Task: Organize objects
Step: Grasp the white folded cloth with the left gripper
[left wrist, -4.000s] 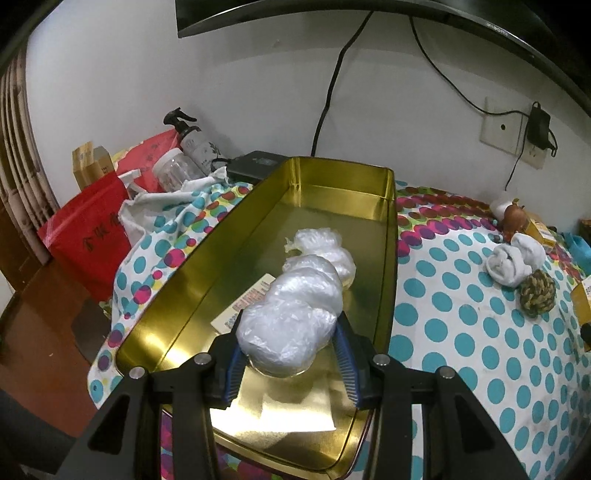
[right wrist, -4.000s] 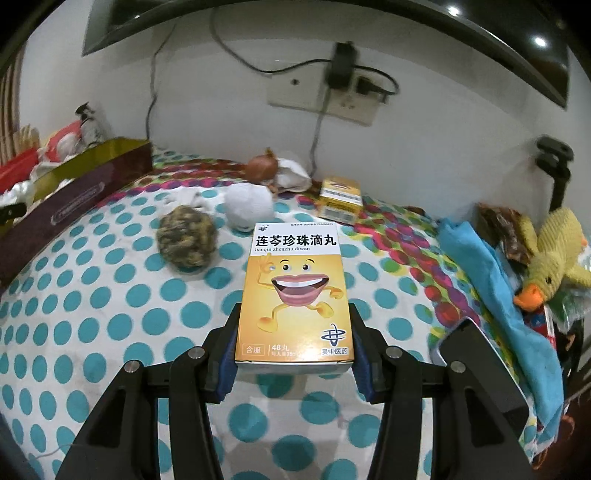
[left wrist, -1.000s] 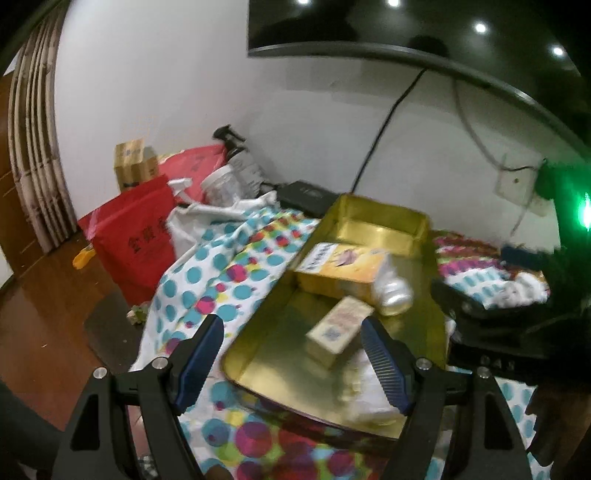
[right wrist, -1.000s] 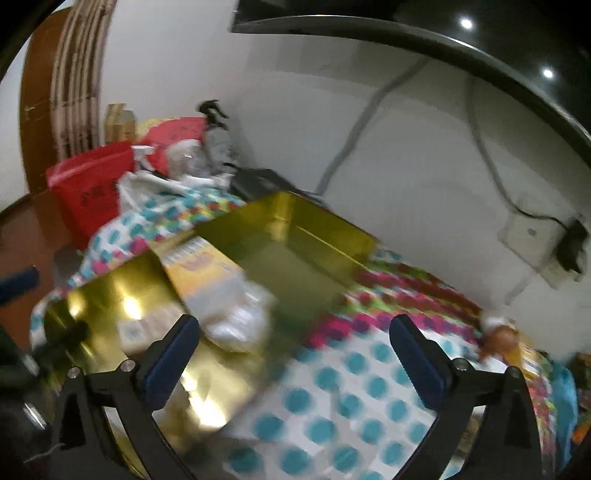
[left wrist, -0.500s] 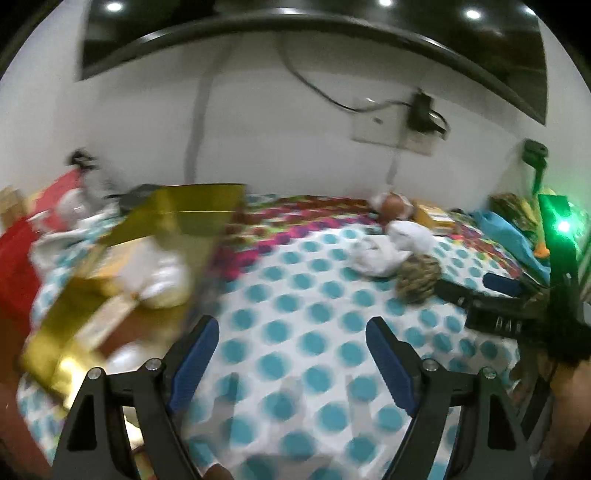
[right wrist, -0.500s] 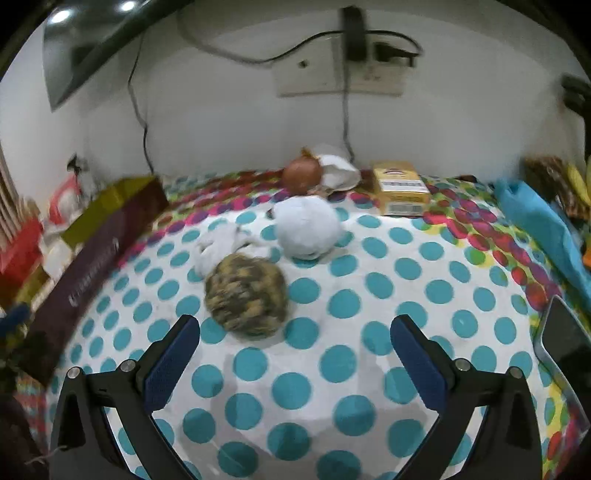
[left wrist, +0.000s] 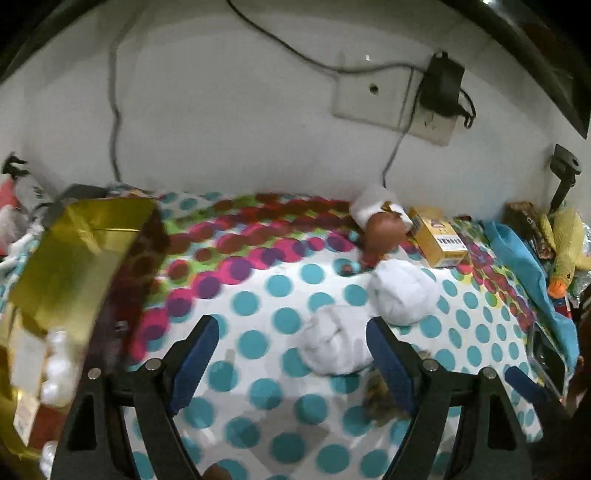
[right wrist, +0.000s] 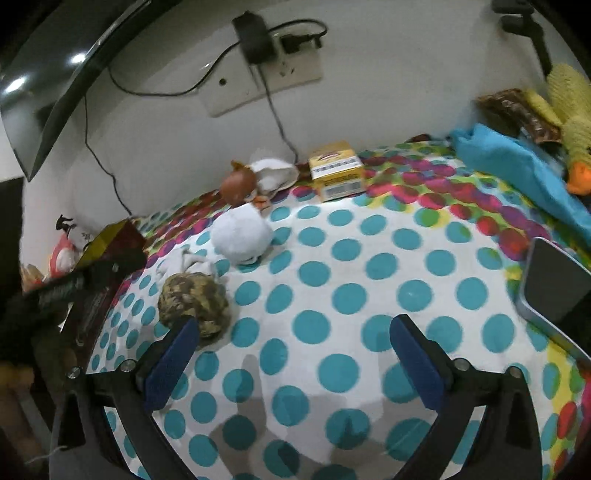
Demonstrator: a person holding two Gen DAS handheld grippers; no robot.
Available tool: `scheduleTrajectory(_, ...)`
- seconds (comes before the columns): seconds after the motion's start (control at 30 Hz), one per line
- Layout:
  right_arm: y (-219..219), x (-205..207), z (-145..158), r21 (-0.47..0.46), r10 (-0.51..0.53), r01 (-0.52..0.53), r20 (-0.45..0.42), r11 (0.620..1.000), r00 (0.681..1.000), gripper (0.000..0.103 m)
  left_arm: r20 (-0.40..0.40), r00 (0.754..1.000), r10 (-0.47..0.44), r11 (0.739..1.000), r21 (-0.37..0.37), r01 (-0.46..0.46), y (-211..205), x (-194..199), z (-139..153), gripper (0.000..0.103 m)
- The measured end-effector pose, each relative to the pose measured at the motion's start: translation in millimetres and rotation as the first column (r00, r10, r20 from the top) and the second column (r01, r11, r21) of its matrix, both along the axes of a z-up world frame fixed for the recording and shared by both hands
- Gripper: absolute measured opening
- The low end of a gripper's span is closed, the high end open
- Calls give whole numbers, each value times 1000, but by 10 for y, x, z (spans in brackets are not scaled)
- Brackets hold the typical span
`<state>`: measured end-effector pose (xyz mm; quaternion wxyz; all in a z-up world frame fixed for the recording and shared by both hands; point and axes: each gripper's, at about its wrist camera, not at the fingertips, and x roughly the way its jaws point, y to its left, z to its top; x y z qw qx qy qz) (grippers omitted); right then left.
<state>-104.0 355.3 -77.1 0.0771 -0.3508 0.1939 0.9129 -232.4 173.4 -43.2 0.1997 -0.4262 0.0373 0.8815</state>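
Observation:
My left gripper [left wrist: 291, 339] is open and empty above the polka-dot cloth, with a crumpled white cloth [left wrist: 332, 347] between its fingers. A white ball [left wrist: 402, 295] lies just beyond, and a brown woven ball [left wrist: 380, 391] is partly hidden behind the right finger. The gold tin [left wrist: 77, 258] with white bags sits at the left. My right gripper [right wrist: 291, 339] is open and empty. The brown woven ball [right wrist: 194, 302] lies by its left finger, the white ball [right wrist: 242, 234] further back. A yellow box [right wrist: 336, 170] and a brown onion [right wrist: 238, 182] sit by the wall.
A phone [right wrist: 554, 288] lies at the right. A blue cloth [right wrist: 517, 162] and a yellow plush duck [right wrist: 569, 118] are at the far right. A wall socket with a charger [right wrist: 255, 33] and cables is behind. The tin's dark side [right wrist: 107, 266] is at the left.
Both grippers released their items into the tin, swung right to the loose objects, and moved closer. The left one now straddles the white cloth.

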Motion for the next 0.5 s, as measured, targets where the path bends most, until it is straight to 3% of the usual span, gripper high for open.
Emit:
scheduleTrajectory(0.13,-119,99,127,81,19,-15,-47,997,999,103,10,999,-37,992,-120,38,404,-14,-96,85)
scheduleTrajectory(0.27,-201,103,172,121,46,-40,-49,992,998,103,41,996,-74,992,-103,78,643,46,-178,86)
scheduleTrajectory(0.4,-195,86,159,108,56,-51,-44,993,997,103,42,994,-105,986,-127,109,782,105,-203,87)
scheduleTrajectory(0.5,-158,92,149,87,47,-44,-44,995,998,103,56,995,-87,990,-104,93,752,108,-217,87)
